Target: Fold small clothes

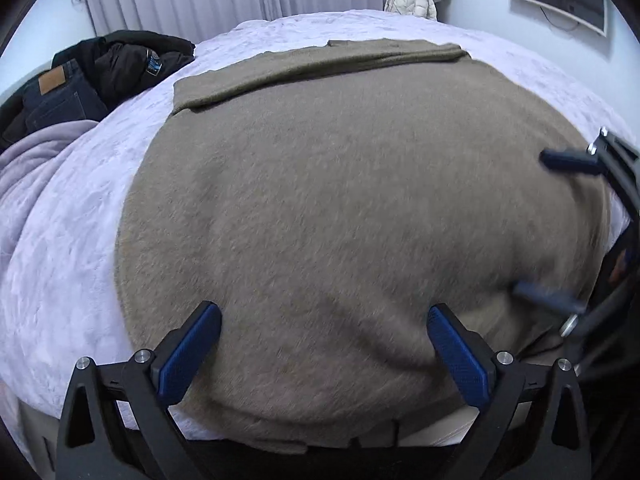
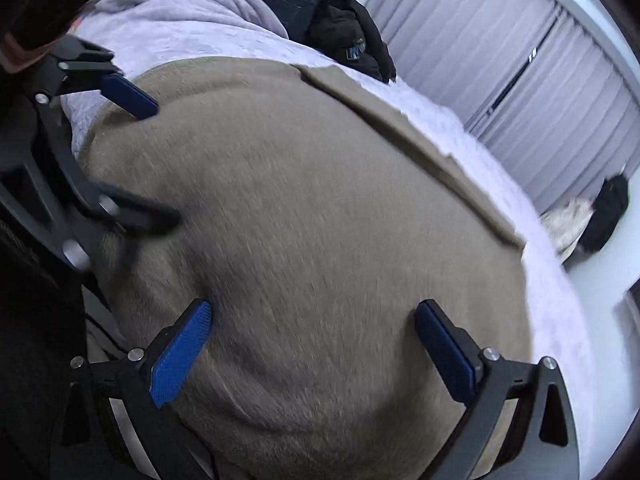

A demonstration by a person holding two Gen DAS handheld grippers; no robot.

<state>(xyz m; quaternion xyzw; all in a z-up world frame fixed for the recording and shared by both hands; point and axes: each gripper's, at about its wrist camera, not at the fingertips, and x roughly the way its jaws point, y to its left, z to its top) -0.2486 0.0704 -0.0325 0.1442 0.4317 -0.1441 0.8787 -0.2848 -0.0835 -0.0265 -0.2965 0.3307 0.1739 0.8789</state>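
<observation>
Taupe knit sweater (image 1: 352, 208) lies flat on a lilac bed (image 1: 60, 248), one sleeve folded across its far edge. Left gripper (image 1: 324, 344) hovers over the near hem, fingers spread, empty. From the right wrist, right gripper (image 2: 312, 344) gapes likewise; both should pinch hem corners evenly. One sweater, two grippers.
</observation>
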